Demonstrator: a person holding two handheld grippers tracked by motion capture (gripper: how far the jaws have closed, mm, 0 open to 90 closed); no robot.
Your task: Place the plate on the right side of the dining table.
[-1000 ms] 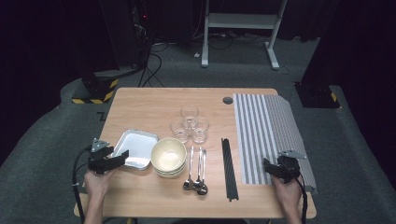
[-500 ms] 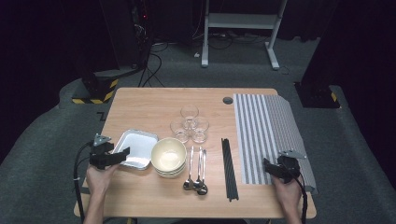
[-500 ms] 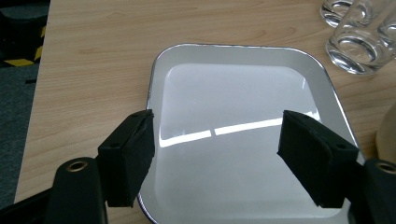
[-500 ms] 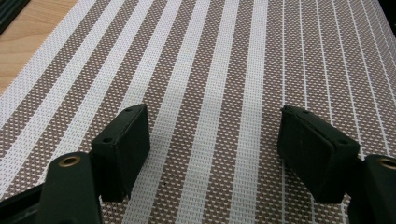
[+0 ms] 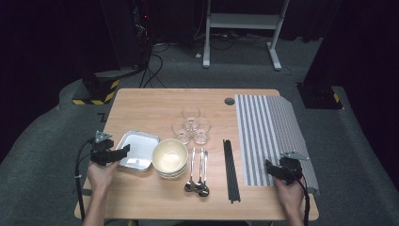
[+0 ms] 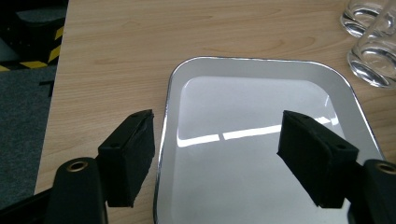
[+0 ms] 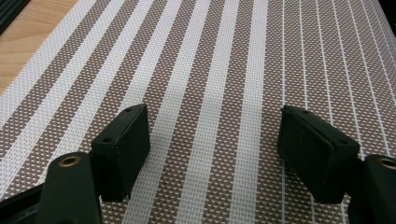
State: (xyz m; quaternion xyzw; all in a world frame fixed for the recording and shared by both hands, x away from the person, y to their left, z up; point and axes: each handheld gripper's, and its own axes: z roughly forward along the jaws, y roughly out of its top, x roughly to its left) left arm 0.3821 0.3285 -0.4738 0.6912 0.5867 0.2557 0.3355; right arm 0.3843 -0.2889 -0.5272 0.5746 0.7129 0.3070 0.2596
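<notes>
The table [image 5: 150,113] carries everything. The striped placemat [image 5: 268,132] lies under the right gripper [image 7: 212,140]; its fingers [image 7: 123,149] stand wide apart with only the mat's weave between them, gripping nothing. The white tray [image 6: 261,140] lies under the left gripper [image 6: 217,149], whose fingers [image 6: 130,154] are spread wide and have just been opening: the left one hangs just outside the tray's near-left rim, the right one over the tray's inside, neither pressing on it. In the high view the left gripper [image 5: 121,152] points at the tray [image 5: 139,149], with the stacked bowls [image 5: 170,157] just beyond. The glasses [image 6: 371,42] stand past the tray's far right corner.
</notes>
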